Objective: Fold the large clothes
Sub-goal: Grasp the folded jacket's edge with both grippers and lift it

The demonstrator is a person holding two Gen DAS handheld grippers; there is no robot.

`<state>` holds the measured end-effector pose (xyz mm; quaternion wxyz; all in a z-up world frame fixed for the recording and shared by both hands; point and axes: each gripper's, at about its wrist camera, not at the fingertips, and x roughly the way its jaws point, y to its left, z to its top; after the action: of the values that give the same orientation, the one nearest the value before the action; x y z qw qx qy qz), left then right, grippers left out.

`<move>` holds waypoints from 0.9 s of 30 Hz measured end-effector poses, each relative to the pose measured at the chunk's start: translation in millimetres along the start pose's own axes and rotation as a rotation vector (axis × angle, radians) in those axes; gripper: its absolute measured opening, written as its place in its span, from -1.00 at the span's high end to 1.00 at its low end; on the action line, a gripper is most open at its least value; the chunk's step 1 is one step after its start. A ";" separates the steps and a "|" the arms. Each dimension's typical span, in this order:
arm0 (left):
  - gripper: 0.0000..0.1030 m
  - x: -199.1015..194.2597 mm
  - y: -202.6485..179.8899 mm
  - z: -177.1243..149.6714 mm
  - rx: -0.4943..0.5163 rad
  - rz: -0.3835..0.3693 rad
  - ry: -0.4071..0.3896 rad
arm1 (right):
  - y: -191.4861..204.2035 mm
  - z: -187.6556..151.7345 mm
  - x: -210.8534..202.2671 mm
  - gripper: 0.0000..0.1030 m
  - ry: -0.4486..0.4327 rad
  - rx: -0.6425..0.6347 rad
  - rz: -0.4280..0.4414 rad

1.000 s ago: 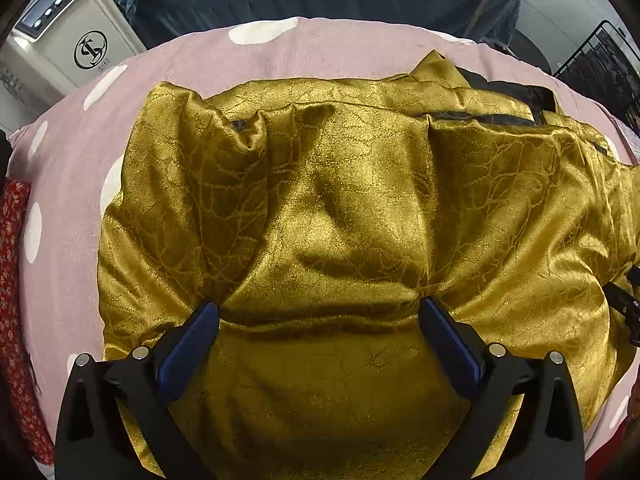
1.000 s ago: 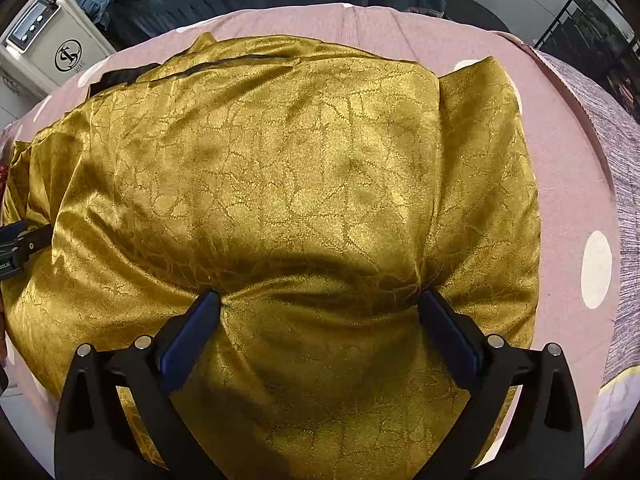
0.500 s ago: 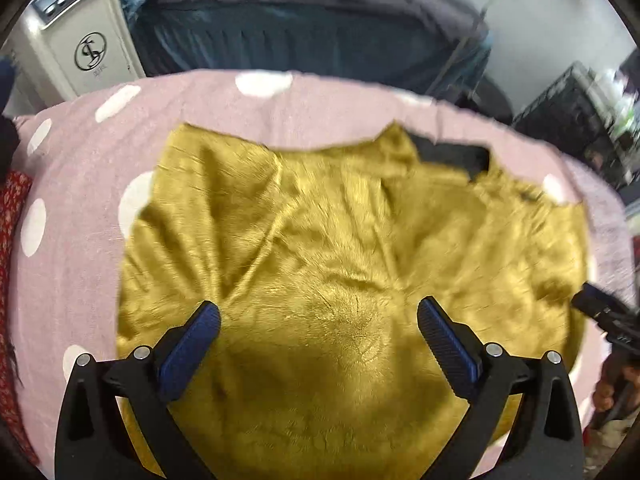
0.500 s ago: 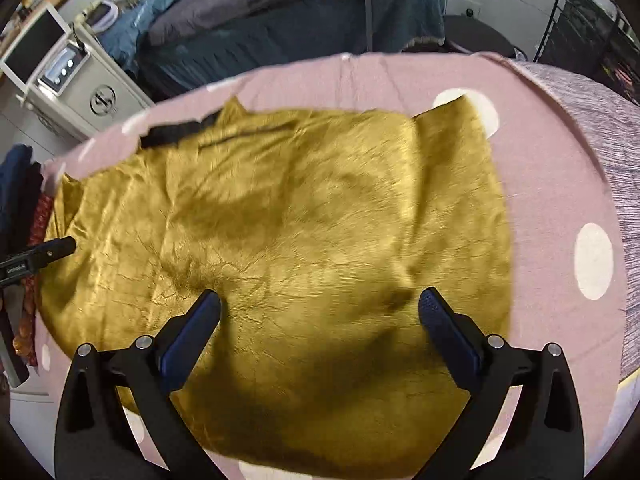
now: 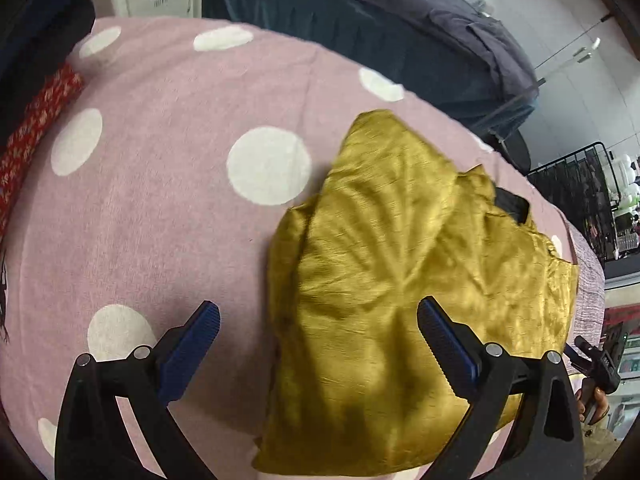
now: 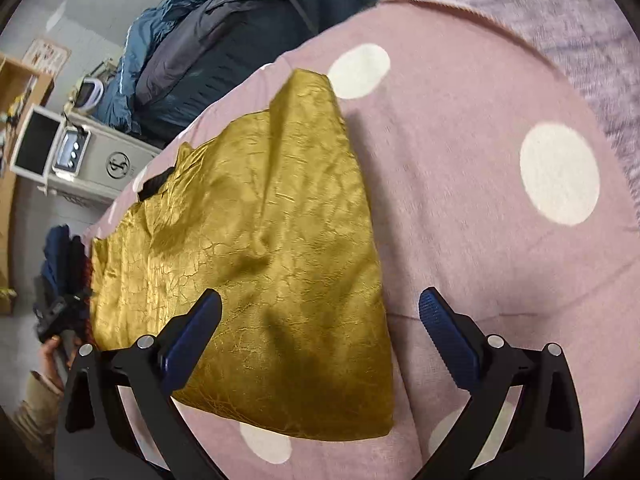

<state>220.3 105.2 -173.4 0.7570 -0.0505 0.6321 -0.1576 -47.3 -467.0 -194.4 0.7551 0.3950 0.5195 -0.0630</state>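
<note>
Gold garment [image 5: 404,280]: folded, lying on pink dotted cover [image 5: 152,200]. Left gripper [image 5: 318,322]: fingers spread, empty, garment ahead beneath its right finger. Right gripper [image 6: 320,310]: fingers spread, empty, garment [image 6: 260,248] ahead beneath its left finger

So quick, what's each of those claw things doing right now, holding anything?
Left gripper: open, holding nothing, above the gold garment.
Right gripper: open, holding nothing, over the garment's edge.
</note>
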 end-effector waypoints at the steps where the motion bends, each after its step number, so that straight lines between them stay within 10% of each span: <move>1: -0.87 6.5 4.8 0.1 -0.013 -0.002 0.017 | -6.3 0.3 2.8 -0.89 0.011 0.030 0.021; 15: -0.87 56.3 20.7 11.6 -0.132 -0.201 0.173 | -12.4 4.1 61.9 -0.79 0.125 0.136 0.188; 18: -0.84 64.0 4.1 11.3 -0.147 -0.377 0.237 | -3.4 5.3 71.2 -0.47 0.140 0.155 0.230; 21: -0.86 70.5 -19.1 9.8 -0.058 -0.255 0.222 | -0.2 4.0 74.6 -0.45 0.126 0.187 0.222; 24: -0.82 69.0 -23.6 9.7 -0.059 -0.243 0.210 | 0.6 -1.7 68.6 0.19 0.122 0.228 0.243; 27: -0.32 61.1 -21.0 6.2 -0.064 -0.279 0.219 | 7.6 -8.6 53.3 0.58 0.098 0.218 0.220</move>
<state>231.9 66.2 -223.9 0.6525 -0.1443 0.7023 -0.2453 -25.7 -439.3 -236.1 0.6839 0.5318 0.4993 -0.0165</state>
